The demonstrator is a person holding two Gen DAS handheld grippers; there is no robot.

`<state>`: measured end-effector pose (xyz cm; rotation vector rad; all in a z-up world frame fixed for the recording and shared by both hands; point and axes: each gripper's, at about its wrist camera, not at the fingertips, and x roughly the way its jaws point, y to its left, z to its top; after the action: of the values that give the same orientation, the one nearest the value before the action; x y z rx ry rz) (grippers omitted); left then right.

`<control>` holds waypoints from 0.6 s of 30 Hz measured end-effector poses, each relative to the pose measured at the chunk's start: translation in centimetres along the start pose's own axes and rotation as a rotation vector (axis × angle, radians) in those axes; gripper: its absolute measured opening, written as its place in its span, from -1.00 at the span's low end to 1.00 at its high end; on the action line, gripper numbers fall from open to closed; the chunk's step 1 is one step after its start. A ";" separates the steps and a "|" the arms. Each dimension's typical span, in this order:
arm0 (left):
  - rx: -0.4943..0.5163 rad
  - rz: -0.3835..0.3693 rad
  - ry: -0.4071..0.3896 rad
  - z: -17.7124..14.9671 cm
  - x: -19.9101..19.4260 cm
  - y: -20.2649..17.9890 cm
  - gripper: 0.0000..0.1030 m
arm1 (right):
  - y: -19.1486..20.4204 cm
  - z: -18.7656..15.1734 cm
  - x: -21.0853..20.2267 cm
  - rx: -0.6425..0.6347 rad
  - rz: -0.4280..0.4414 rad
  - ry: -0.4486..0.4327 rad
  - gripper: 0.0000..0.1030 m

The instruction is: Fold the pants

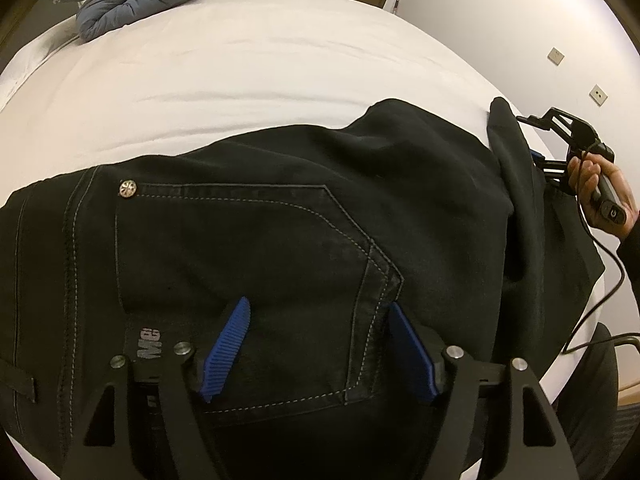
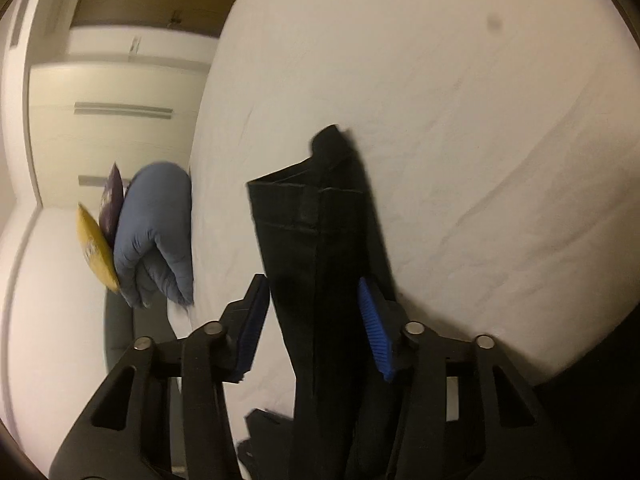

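Black jeans lie on the white bed, back pocket up, with a metal rivet near the waistband. My left gripper is open, its blue pads resting over the pocket area. My right gripper is open around the hem ends of the legs, which stand up between its blue pads above the bed. The right gripper also shows in the left wrist view, at the far end of the raised leg fabric.
A folded blue-grey duvet lies at the bed's far corner, and in the right wrist view it sits beside yellow and purple cushions. Wardrobe doors stand beyond. A black cable hangs at the bed's right edge.
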<state>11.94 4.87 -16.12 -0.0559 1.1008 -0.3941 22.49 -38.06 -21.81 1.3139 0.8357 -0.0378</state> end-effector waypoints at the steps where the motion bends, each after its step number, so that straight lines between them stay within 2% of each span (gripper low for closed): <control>1: 0.000 0.001 -0.001 0.0 0.0 0.0 0.43 | -0.2 0.0 0.0 0.020 0.004 -0.006 -0.20; 7: -0.005 -0.004 -0.005 0.1 0.3 -0.3 0.47 | -0.7 -0.8 -0.4 0.057 0.022 -0.016 -0.20; 12: -0.007 0.000 -0.006 0.3 0.6 -0.6 0.52 | -1.5 -1.7 1.3 0.064 0.059 0.046 -0.20; 18: -0.006 -0.007 -0.006 0.3 0.7 -0.6 0.52 | -2.5 -0.8 2.3 0.142 0.183 0.004 -0.24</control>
<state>12.29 4.01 -16.38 -0.0661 1.0957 -0.3967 22.56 -37.20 -25.21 1.5206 0.7233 0.0512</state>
